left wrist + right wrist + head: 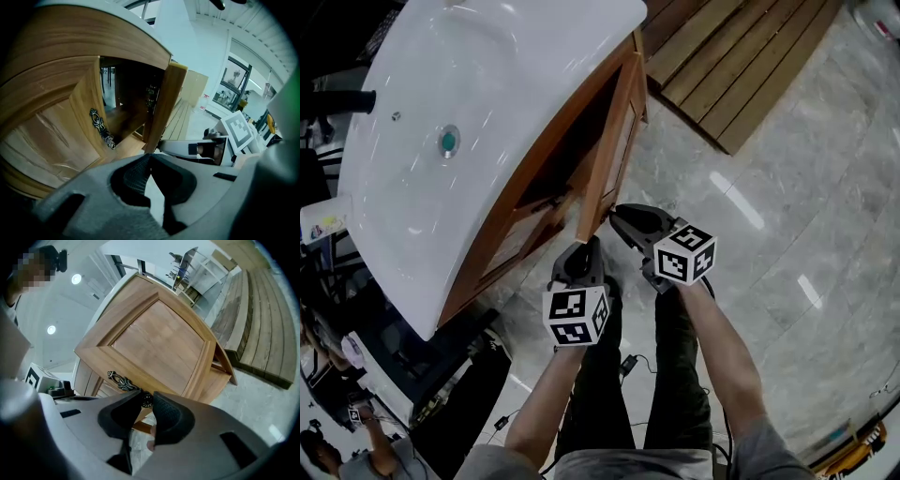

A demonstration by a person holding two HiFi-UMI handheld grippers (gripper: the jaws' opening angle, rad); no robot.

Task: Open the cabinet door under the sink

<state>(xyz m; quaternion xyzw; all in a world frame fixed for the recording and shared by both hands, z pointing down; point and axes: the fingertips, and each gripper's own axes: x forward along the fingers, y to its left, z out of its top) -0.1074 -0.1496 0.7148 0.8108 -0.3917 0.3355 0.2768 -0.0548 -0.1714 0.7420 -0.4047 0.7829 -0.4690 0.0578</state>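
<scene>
Subject: the cabinet (516, 202) under the white sink (487, 94). One door (609, 150) stands swung out from the front, its top edge running from the far right corner of the cabinet towards the person. I judge the hinge to be at that far corner and the free edge to be nearest the tools.

Right gripper (146, 401): the jaws are drawn in to a narrow gap, with the lower end of the ornate dark handle (123, 380) lodged at their tips. It appears to be gripping that end. The handle runs slantwise up and to the left from the tips, across the door face (164, 343).

Left gripper (150, 158): the jaws meet at the tips with nothing between them. It sits just beside the right gripper, low and short of the door's free edge (161, 108).

Governing relation: the right gripper is the one on the door. Any further opening would, in my judgement, carry the free edge in an arc round the far hinge. The opening is partly made.
</scene>
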